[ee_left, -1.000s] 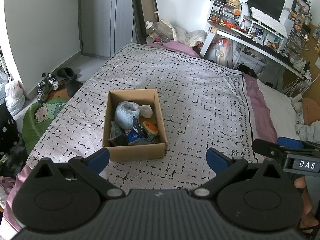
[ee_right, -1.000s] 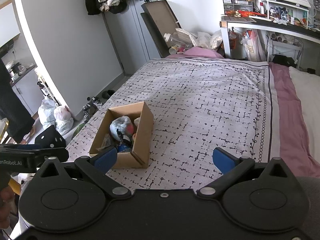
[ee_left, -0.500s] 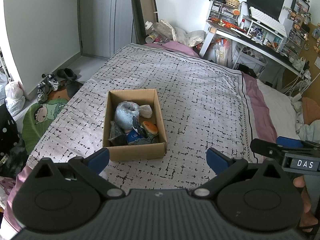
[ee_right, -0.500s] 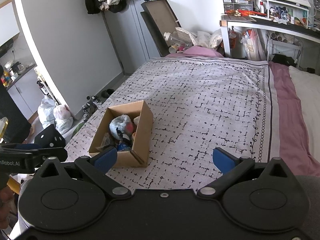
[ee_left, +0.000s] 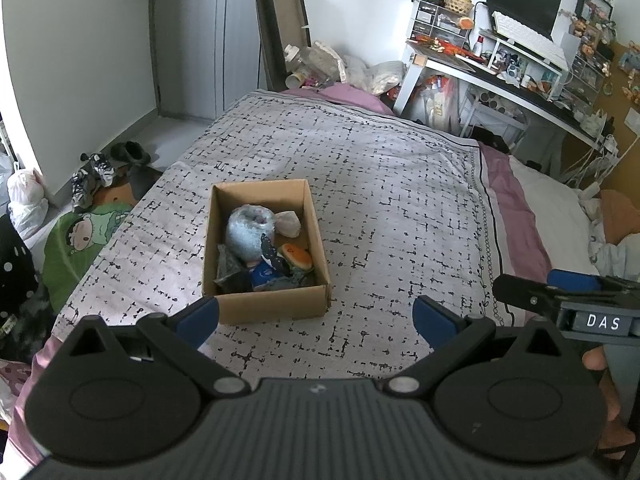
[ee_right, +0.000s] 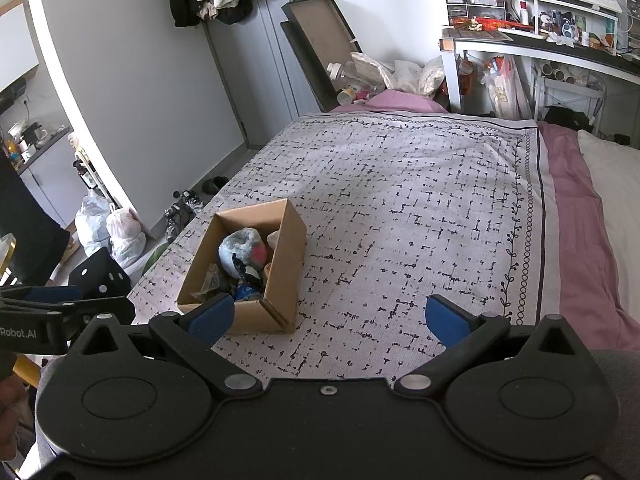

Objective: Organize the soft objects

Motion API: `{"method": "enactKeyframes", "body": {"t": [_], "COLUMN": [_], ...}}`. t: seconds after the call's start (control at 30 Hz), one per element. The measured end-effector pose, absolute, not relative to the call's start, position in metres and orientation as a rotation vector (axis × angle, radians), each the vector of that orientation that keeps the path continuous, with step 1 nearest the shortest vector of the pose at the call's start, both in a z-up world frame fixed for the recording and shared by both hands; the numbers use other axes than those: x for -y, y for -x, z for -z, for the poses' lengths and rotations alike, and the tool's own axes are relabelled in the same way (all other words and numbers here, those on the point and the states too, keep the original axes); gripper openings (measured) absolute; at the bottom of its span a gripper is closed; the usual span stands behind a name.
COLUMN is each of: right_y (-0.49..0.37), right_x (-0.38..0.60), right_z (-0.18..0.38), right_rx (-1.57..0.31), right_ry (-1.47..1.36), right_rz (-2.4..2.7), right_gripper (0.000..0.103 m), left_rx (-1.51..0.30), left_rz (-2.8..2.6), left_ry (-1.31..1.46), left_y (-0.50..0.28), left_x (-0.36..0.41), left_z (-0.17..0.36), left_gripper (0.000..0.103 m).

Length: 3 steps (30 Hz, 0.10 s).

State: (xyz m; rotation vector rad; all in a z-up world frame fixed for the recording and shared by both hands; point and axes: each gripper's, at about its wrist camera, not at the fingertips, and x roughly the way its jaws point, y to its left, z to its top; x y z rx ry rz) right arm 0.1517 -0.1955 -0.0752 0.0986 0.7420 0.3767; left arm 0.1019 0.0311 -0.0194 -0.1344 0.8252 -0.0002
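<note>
The soft objects sit together inside a cardboard box (ee_left: 264, 256) on the bed (ee_left: 380, 184): a pale blue-grey plush (ee_left: 250, 234) at the middle, a small whitish bundle (ee_left: 289, 223) just beside it toward the far wall, an orange-topped toy (ee_left: 298, 257) near the right wall, and a dark blue item (ee_left: 264, 276) at the near end; no soft thing lies loose on the patterned blanket (ee_right: 420, 216). Both claws hover above the near edge of the bed, well apart from the box; the left claw (ee_left: 314, 314) has its 2 blue pads spread wide with nothing between them; the right claw (ee_right: 328, 316) is likewise spread and empty.

Judging from this, sorting could go wrong in a few ways: the toys are packed touching one another, so a pinch at the plush may drag the dark blue item or the orange-topped toy along; the box is light cardboard on a yielding mattress, so a claw pressing on its wall may tip or slide it; a soft body may slip out of a shallow pinch.

Around: shoes (ee_left: 94, 178) and a green cartoon mat (ee_left: 80, 244) on the floor at the left, white plastic bags (ee_right: 116, 234), and a cluttered desk (ee_left: 512, 72) on the far right; none of it stands between the claws and the box; only the box walls limit the approach.
</note>
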Motion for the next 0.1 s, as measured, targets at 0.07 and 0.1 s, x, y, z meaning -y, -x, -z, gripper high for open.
{"method": "enactKeyframes", "body": {"t": [0.07,0.1], "right_y": [-0.1515,-0.1515], "right_x": [0.1948,0.1946], "right_z": [0.076,0.0766], "right_rx": [-0.744,-0.745], "right_ry": [-0.096,-0.096], "right_rz": [-0.377,-0.377], "right_gripper": [0.103,0.103], "left_rx": [-0.825,-0.828], "left_rz": [0.003,0.003], "left_ry": [0.138,0.138], "left_y": [-0.1022,-0.1024], "left_x": [-0.031,-0.031], "left_z": [0.0207,0.0214], "left_gripper": [0.102,0.102]}}
